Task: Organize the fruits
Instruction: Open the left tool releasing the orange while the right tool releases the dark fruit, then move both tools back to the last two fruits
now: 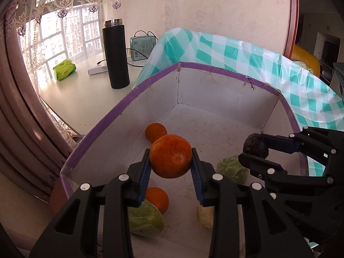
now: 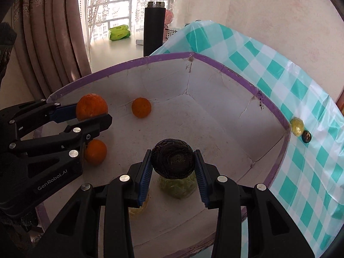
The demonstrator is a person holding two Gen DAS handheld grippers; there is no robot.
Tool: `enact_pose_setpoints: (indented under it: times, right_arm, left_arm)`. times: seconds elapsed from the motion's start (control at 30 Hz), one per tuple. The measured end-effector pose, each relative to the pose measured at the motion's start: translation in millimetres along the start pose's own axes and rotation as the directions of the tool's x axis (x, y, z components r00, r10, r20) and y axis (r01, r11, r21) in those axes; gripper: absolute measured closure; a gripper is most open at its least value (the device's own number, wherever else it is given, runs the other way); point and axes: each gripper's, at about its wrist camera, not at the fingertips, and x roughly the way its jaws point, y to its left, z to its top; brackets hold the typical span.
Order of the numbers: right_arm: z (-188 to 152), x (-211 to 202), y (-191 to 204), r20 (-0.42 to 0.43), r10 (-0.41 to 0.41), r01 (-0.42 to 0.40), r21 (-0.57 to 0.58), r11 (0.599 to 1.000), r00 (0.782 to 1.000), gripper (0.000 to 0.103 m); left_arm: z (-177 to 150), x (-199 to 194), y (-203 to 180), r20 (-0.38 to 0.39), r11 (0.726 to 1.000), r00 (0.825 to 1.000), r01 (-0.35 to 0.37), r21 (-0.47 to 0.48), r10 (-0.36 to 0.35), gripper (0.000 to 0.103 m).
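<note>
The left gripper [image 1: 170,163] was clamped on a big orange [image 1: 170,156], held above the floor of the white box w/ purple rim [image 1: 101,122]; the right gripper [image 2: 173,167] was closed on a dark wrinkled fruit [image 2: 173,160], also over the box interior, just beside the left one. Inside the box lay 2 loose oranges, 1 near the far-left wall [image 2: 141,107] and 1 nearer [image 2: 95,152], partly hidden behind the left gripper's fingers, plus a green wrapped fruit [image 2: 178,186] right under the dark one & a pale yellowish one [image 1: 205,217] partly behind a finger. Outside, on the teal check cloth [image 2: 301,167], sat a yellow fruit [image 2: 297,126] touching a small dark one [image 2: 306,137], close to the box corner. Behind: black flask [image 1: 116,53], green packet [image 1: 64,69], curtain [image 2: 53,32].
</note>
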Motion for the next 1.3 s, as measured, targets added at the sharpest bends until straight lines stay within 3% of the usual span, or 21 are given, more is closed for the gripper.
enact_pose_setpoints:
  times: [0.27,0.4,0.5,0.57,0.63,0.73,0.9,1.07,1.13,1.2,1.3]
  right_arm:
    - [-1,26,15,-0.132,-0.046,0.039,-0.059,0.997,0.990,0.064]
    - [-2,28,16,-0.143,-0.052,0.042,-0.069,0.997,0.988,0.062]
    - [0,26,14,-0.141,-0.063,0.055,-0.066,0.996,0.988,0.043]
    - [0,24,16,-0.138,-0.074,0.063,-0.081,0.995,0.988,0.039]
    - [0,22,16,-0.131,-0.079,0.068,-0.085,0.994,0.988,0.032]
    - [0,21,15,-0.130,-0.083,0.073,-0.081,0.994,0.988,0.031]
    - [-4,8,2,-0.078,-0.067,0.064,-0.035,0.997,0.995,0.030]
    - [-8,-25,-37,0.065,0.061,-0.068,0.115,0.991,0.996,0.030]
    - [-8,-44,-65,0.157,0.178,-0.211,0.230,0.950,0.971,0.030]
    - [-10,-62,-95,0.254,0.255,-0.330,0.323,0.887,0.933,0.030]
    - [-23,-85,-145,0.405,0.360,-0.522,0.421,0.742,0.840,0.028]
  left_arm:
    - [-5,10,4,-0.069,0.999,0.997,-0.027,0.016,0.028,0.066]
    - [-8,13,4,-0.086,0.999,0.996,-0.029,0.016,0.030,0.064]
    - [-6,9,3,-0.070,1.000,0.997,-0.027,0.010,0.028,0.042]
    - [-4,6,4,-0.066,0.998,0.996,-0.055,0.000,0.055,0.020]
    - [-4,5,6,-0.062,0.998,0.996,-0.068,-0.008,0.067,0.014]
    - [-5,6,9,-0.074,0.997,0.994,-0.077,-0.010,0.076,0.013]
    - [-4,-5,9,-0.023,0.995,0.995,-0.101,-0.014,0.100,0.006]
    - [4,-30,6,0.075,0.996,0.995,-0.054,-0.066,0.059,0.004]
    - [6,-39,-1,0.117,0.997,0.991,-0.056,-0.058,0.063,0.004]
    - [9,-50,-10,0.155,0.998,0.987,-0.032,-0.063,0.041,0.004]
    - [10,-65,-30,0.205,0.996,0.977,0.069,-0.055,-0.056,0.004]
